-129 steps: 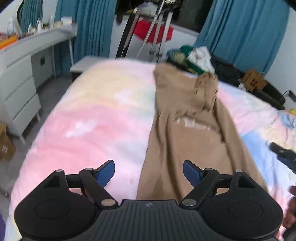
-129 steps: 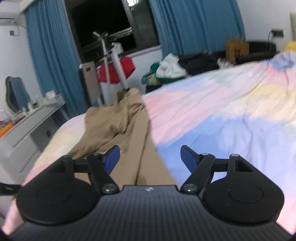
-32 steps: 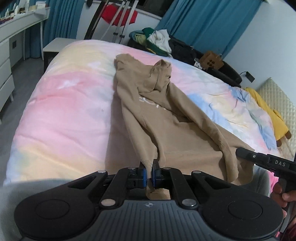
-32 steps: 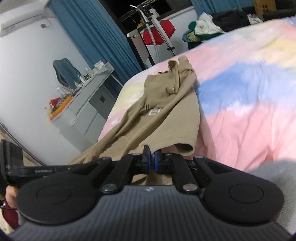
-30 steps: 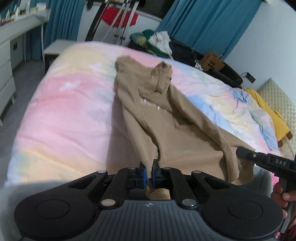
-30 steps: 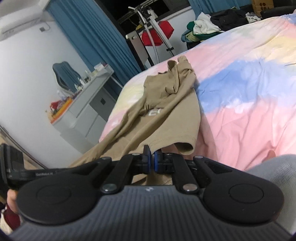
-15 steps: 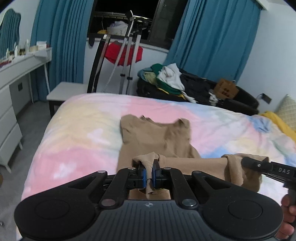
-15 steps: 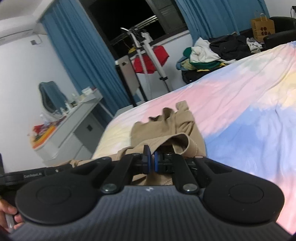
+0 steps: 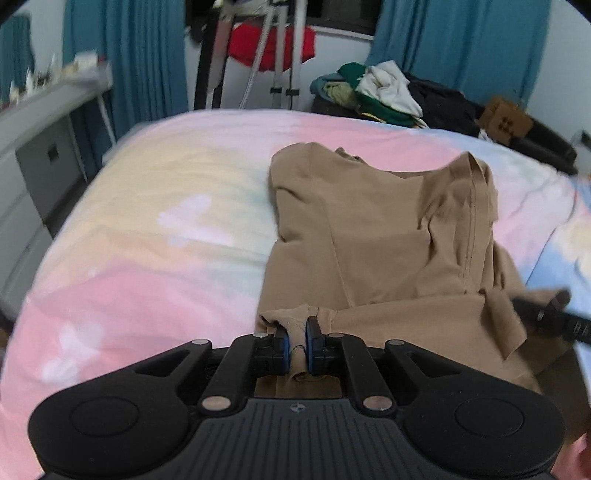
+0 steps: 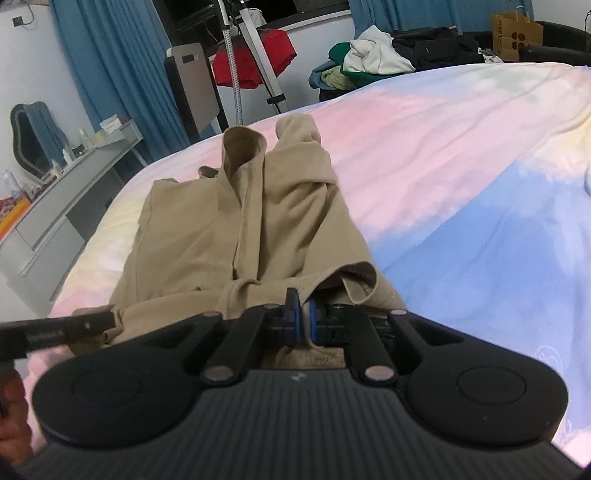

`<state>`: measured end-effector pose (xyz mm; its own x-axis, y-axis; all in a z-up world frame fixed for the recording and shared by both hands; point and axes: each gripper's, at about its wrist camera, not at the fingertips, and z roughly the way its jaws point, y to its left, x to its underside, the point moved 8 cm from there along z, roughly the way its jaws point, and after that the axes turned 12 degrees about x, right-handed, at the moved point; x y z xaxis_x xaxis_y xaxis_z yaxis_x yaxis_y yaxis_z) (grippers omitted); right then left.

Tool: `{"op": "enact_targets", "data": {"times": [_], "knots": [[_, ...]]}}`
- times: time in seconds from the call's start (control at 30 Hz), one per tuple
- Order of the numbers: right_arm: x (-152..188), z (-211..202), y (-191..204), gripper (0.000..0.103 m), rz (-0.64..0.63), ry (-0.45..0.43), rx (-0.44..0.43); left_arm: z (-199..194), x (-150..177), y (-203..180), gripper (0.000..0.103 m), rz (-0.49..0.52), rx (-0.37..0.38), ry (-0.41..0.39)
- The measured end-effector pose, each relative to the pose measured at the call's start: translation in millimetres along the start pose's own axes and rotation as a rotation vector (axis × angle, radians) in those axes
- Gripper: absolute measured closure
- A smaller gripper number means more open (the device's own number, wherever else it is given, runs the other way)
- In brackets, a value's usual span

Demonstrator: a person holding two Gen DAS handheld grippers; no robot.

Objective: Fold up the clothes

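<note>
On the pastel bed (image 9: 147, 221), the left gripper (image 9: 295, 345) is pinching the near-left hem corner of the tan hoodie (image 9: 369, 240) folded over on itself mid-bed, the right gripper (image 10: 300, 322) is clamped on the near-right corner, and a brown paper bag (image 10: 516, 35) beyond the bed has dots and lettering too small to read.

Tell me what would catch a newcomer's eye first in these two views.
The tan cotton hoodie lies folded over itself in the middle of the pastel pink, yellow and blue bedspread. Near its closest edge, the left claw and the right claw each pinch a bit of its fabric. Behind the bed, a red cloth hangs against teal curtains.
</note>
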<state>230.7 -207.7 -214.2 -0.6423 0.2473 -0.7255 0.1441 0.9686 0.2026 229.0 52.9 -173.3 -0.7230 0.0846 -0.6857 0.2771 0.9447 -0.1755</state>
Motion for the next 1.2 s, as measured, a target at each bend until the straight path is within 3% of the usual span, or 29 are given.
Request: {"op": "enact_targets", "data": {"times": [0.13, 0.23, 0.3, 0.37, 0.4, 0.53, 0.67, 0.73, 0.77, 0.8, 0.97, 1.07, 1.2], "knots": [[-2, -10, -2, 0.093, 0.003, -0.006, -0.007, -15, 1, -7, 0.092, 0.017, -0.008, -0.040], [-7, -26, -2, 0.088, -0.006, -0.032, -0.001, -34, -1, -14, 0.078, -0.001, -0.012, -0.068], [-9, -42, -2, 0.054, -0.013, -0.064, 0.009, -56, -1, -20, 0.063, -0.016, -0.011, -0.100], [-10, -62, -3, 0.035, -0.004, -0.112, 0.007, -77, 0, -25, 0.051, -0.031, -0.008, -0.132], [-10, -72, -3, 0.032, -0.002, -0.131, 0.000, -87, 1, -30, 0.048, -0.027, -0.005, -0.145], [-9, -111, 1, 0.032, -0.042, -0.215, -0.001, -131, 8, -51, 0.018, -0.003, 0.008, -0.194], [-5, -143, 9, 0.030, -0.087, -0.262, -0.009, -172, 14, -69, 0.000, 0.064, -0.029, -0.274], [0, -154, 9, 0.026, -0.087, -0.259, -0.030, -184, 21, -73, 0.000, 0.055, -0.017, -0.289], [2, -156, 8, 0.016, -0.076, -0.258, -0.035, -185, 26, -72, 0.000, 0.031, 0.001, -0.278], [5, -158, 7, 0.017, -0.066, -0.257, -0.038, -186, 31, -71, 0.000, 0.005, 0.022, -0.265], [21, -142, -8, 0.017, 0.091, -0.107, -0.090, -157, 56, -53, 0.001, -0.238, 0.166, -0.065], [34, -126, -19, 0.017, 0.274, 0.042, -0.184, -137, 71, -36, 0.005, -0.448, 0.250, 0.062], [66, -101, -20, 0.016, 0.522, 0.284, -0.353, -112, 94, -22, 0.008, -0.636, 0.345, 0.172]]}}
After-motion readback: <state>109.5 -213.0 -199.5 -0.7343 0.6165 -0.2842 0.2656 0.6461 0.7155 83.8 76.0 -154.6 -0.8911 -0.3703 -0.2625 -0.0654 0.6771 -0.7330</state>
